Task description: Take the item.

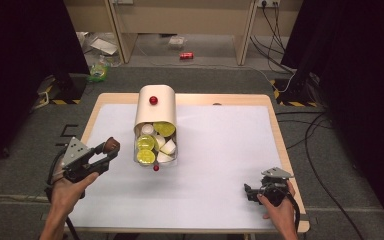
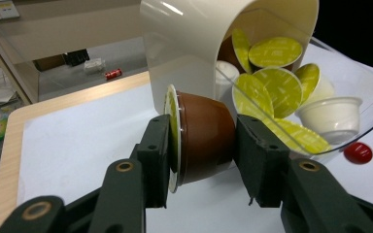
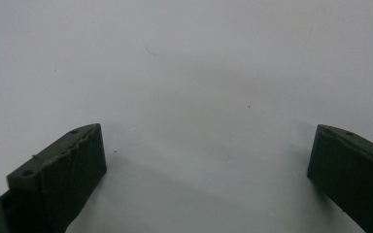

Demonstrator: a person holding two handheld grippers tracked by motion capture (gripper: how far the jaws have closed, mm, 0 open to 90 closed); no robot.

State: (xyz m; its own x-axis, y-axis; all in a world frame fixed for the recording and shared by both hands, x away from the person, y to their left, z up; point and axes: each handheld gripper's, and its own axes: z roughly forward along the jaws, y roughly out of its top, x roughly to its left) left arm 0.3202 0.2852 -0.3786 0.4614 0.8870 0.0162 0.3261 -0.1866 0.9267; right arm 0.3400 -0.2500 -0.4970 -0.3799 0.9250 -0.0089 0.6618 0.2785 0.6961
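Wooden-edged table [image 1: 278, 131] with a white mat [image 1: 220, 150] is sitting in a dim room, grey floor around it, a red can [image 1: 186, 55] lying on the floor well behind the dispenser. Brown capsule [image 2: 205, 137] with a yellow-green foil lid is being held sideways in the left gripper [image 2: 201, 160], jaws clenched on its lid end and base; in the high view the capsule [image 1: 111, 145] is hovering just left of the dispenser's open front. The dispenser [image 1: 155, 107] is a cream arched cover with a red knob [image 1: 153, 100], standing near the table's middle, with a clear tray [image 2: 369, 104] sticking out in front. Inside it yellow-green-lidded and white capsules [image 2: 277, 87] are piling up loosely. A small red ball [image 2: 358, 152] is lying on the mat just in front of the tray. Right gripper [image 1: 252, 192] is resting low over bare mat, well to the right of the dispenser, jaws spread wide, nothing between them.
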